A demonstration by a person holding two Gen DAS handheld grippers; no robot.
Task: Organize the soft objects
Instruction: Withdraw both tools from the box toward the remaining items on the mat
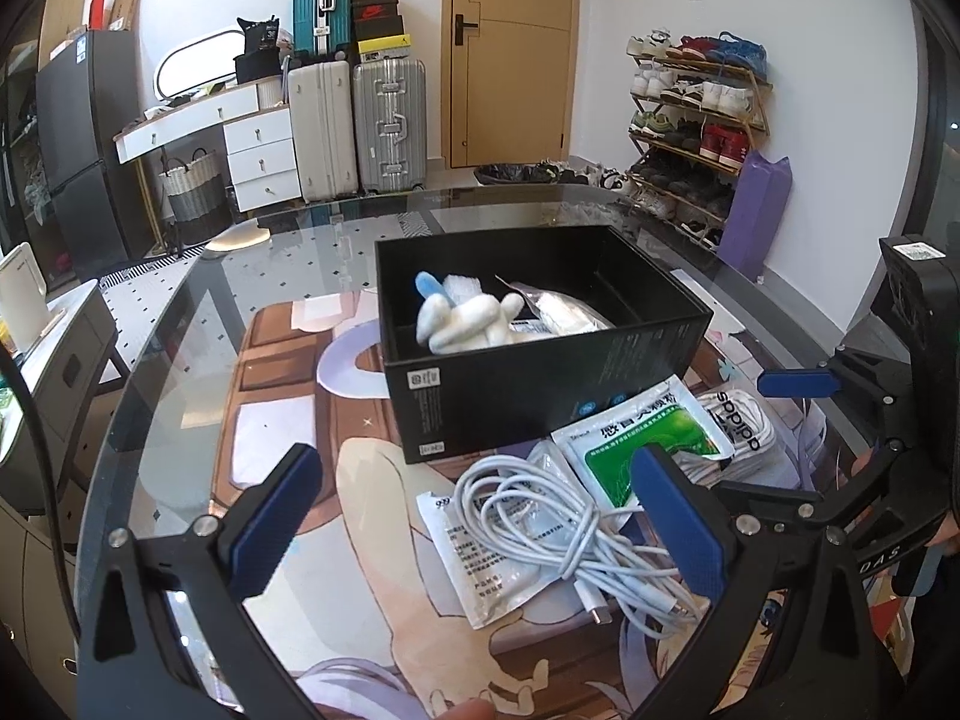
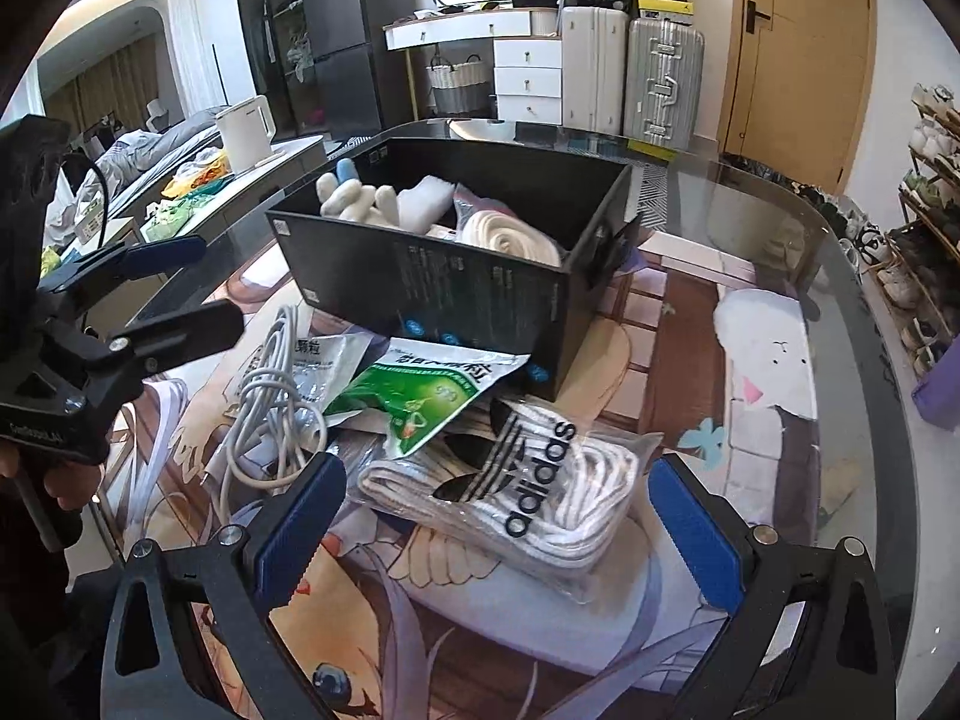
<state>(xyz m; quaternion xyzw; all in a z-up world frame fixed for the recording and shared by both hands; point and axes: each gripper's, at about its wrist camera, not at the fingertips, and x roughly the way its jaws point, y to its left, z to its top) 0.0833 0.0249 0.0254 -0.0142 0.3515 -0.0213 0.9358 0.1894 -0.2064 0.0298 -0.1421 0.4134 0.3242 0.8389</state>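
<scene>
- Pack of white socks (image 2: pixel 528 498) in clear plastic, black "adidas" print on top, lying on the glass table (image 2: pixel 774 222) just in front of the black box (image 2: pixel 444 282), near its right corner.
- Green-and-white sachet (image 2: pixel 420 396) overlapping the pack's far edge, leaning against the box front; white coiled cable (image 1: pixel 558 516) and a white printed sachet (image 1: pixel 474 564) left of it.
- Inside the box: white plush toy (image 1: pixel 468 318) with a blue part, white rolled cloth in a bag (image 2: pixel 510 237), white padding behind.
- Right gripper (image 2: pixel 498 528) hovering over the sock pack, jaws wide apart, holding nothing.
- Left gripper (image 1: pixel 474 516) above the cable, jaws spread, empty.
- Box floor mostly hidden; sachet text too small to read.
</scene>
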